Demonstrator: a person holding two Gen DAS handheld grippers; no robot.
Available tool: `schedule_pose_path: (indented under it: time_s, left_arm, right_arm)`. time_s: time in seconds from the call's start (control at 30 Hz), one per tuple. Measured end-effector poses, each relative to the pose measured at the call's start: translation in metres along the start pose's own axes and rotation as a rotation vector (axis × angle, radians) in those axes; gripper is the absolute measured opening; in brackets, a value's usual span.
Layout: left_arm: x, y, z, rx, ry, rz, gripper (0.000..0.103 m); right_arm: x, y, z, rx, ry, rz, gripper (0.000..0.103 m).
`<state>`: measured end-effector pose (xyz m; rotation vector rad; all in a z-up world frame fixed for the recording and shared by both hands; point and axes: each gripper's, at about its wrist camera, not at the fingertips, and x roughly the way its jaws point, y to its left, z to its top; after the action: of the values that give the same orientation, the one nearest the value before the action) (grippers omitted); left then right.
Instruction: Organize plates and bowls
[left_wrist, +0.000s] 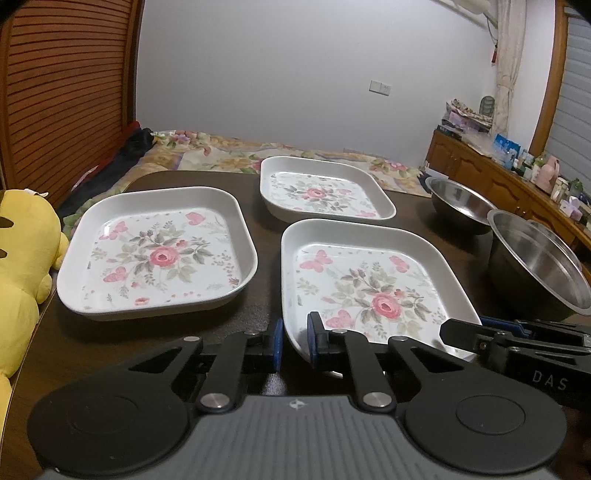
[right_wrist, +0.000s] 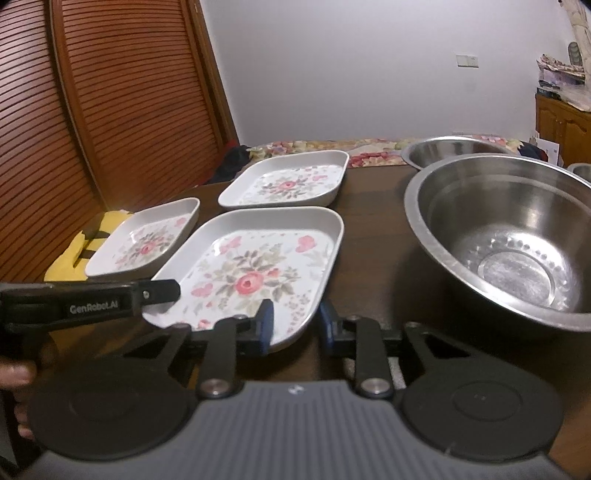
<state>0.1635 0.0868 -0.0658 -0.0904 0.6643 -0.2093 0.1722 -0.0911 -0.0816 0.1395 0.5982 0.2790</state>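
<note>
Three square white plates with pink rose and butterfly prints are sitting on the dark table, and the nearest plate is lying just left of the big steel bowl. The left gripper and right gripper are each straddling one of its near corners, jaws partly open; whether the blue pads are gripping the rim is hard to tell.

We hold our left gripper low at the near left corner of the nearest plate, jaws straddling its rim with a gap. Our right gripper straddles its near right corner likewise, not clamped.
</note>
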Motion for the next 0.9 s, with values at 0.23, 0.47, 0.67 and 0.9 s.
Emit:
schedule_pose_path:
  time_s: [0.23, 0.47, 0.67, 0.9]
  left_arm:
    - [-0.015, -0.002, -0.004, -0.004, -0.015, -0.008, 0.015]
    - [-0.04, -0.012, -0.017, 0.02, -0.037, -0.027, 0.016]
    - [-0.057, -0.017, -0.036, 0.02, -0.036, -0.038, 0.015]
    - [-0.076, -0.022, -0.056, 0.029, -0.034, -0.03, 0.015]
  right_arm:
    - [-0.005, -0.008, 0.0, 0.034, 0.014, 0.048, 0.023]
    - [-0.028, -0.01, -0.01, 0.019, 0.006, 0.071, 0.023]
    - [-0.052, -0.007, -0.02, -0.011, -0.009, 0.086, 0.023]
    - [-0.067, -0.008, -0.033, 0.005, 0.008, 0.112, 0.023]
